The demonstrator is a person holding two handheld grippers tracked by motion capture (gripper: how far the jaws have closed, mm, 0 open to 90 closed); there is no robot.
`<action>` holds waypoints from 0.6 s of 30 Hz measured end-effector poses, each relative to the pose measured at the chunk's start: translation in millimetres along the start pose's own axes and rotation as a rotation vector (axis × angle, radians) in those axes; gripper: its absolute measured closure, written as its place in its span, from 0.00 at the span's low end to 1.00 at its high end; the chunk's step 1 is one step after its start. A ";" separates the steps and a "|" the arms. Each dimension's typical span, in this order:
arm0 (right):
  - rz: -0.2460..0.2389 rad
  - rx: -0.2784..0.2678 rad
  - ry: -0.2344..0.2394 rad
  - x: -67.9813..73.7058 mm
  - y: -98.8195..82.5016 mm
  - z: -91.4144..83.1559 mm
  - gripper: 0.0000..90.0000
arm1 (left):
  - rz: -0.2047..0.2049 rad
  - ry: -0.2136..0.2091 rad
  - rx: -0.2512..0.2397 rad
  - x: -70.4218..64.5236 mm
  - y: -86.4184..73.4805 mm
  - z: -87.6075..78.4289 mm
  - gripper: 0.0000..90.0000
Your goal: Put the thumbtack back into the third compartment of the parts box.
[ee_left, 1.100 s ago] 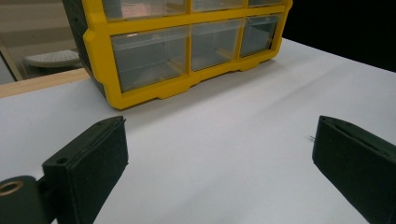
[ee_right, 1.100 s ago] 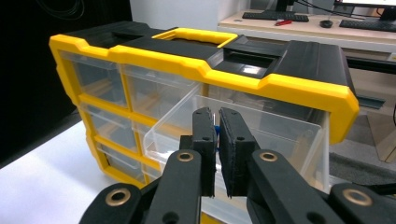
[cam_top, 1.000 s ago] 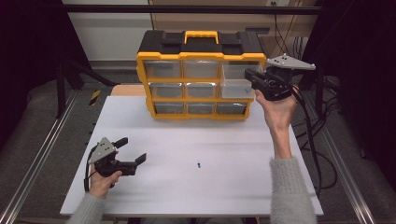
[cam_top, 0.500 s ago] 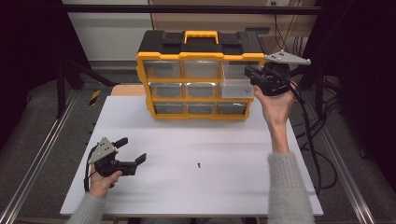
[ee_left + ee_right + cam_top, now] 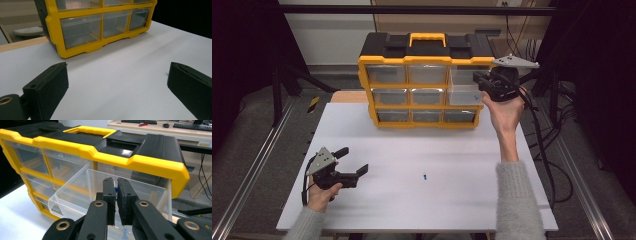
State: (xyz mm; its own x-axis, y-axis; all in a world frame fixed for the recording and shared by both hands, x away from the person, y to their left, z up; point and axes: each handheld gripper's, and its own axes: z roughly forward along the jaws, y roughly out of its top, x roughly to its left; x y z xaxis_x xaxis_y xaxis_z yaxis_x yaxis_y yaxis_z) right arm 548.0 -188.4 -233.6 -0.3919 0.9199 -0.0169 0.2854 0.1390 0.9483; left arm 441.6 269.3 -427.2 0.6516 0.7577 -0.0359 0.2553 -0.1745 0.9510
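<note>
On the white bench (image 5: 462,200) we see the yellow-and-black plastic drawer cabinet (image 5: 427,80), its clear drawer (image 5: 82,195) pulled out; right gripper (image 5: 115,195) fingers pinch something small and blue above it, seemingly mid-deposit; left gripper (image 5: 353,162) fingers spread, idle.

A drawer cabinet (image 5: 422,80) stood at the 12 o'clock edge of the desk (image 5: 462,190), with one drawer (image 5: 464,94) pulled out at its right side. The right tool (image 5: 484,82) sat over that drawer at 1 o'clock. The left tool (image 5: 354,162) rested on the desk at 8 o'clock, a small object (image 5: 425,176) lying near the centre, to its right.
</note>
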 end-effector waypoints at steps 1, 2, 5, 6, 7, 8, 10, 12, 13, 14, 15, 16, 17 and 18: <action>0.000 0.000 -0.001 -0.6 -0.4 1.1 0.95 | 0.000 0.000 0.000 0.0 0.0 0.0 0.03; 0.000 0.005 -0.006 -1.1 -0.8 1.7 0.95 | 0.000 0.000 -0.001 0.1 0.0 -0.1 0.03; 0.006 0.007 -0.009 -2.8 -1.8 3.5 0.95 | -0.001 0.000 -0.001 0.2 0.0 0.0 0.03; 0.008 0.008 -0.011 -3.2 -2.1 3.9 0.95 | -0.001 0.000 -0.001 0.1 0.0 0.0 0.03; 0.009 0.011 -0.011 -3.6 -2.3 4.2 0.95 | 0.000 0.000 -0.001 0.2 0.0 -0.1 0.03; 0.009 0.015 -0.013 -3.9 -2.5 4.6 0.95 | 0.000 0.000 -0.001 0.2 0.0 -0.1 0.03; 0.010 0.018 -0.016 -4.6 -3.0 5.4 0.95 | 0.000 0.000 -0.001 0.2 0.1 -0.2 0.03; 0.014 0.021 -0.015 -5.1 -3.4 6.1 0.95 | 0.000 0.000 -0.001 0.1 0.1 -0.1 0.03; 0.012 0.026 -0.014 -5.5 -3.6 6.4 0.95 | -0.001 0.000 -0.001 0.2 0.0 -0.1 0.03; 0.013 0.031 -0.017 -5.5 -3.7 6.7 0.95 | -0.001 0.000 -0.001 0.2 0.0 0.0 0.03; 0.011 0.032 -0.020 -5.5 -3.9 7.4 0.95 | -0.001 0.000 -0.001 0.3 0.0 0.0 0.03; 0.013 0.036 -0.020 -5.7 -3.9 7.8 0.95 | -0.001 0.000 -0.001 0.3 0.0 0.0 0.03; 0.014 0.037 -0.021 -5.9 -3.9 8.2 0.95 | -0.001 0.000 -0.001 0.4 0.0 -0.1 0.03; 0.021 0.039 -0.022 -5.6 -3.7 8.4 0.95 | -0.001 0.000 -0.001 0.4 0.0 -0.1 0.03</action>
State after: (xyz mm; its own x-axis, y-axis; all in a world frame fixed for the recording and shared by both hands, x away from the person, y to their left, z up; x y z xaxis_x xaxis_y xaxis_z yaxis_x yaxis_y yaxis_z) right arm 556.5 -191.0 -239.7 -0.3658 0.9307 -0.0044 0.3276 0.1331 0.9354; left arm 441.8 269.6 -427.2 0.6514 0.7578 -0.0367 0.2550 -0.1730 0.9513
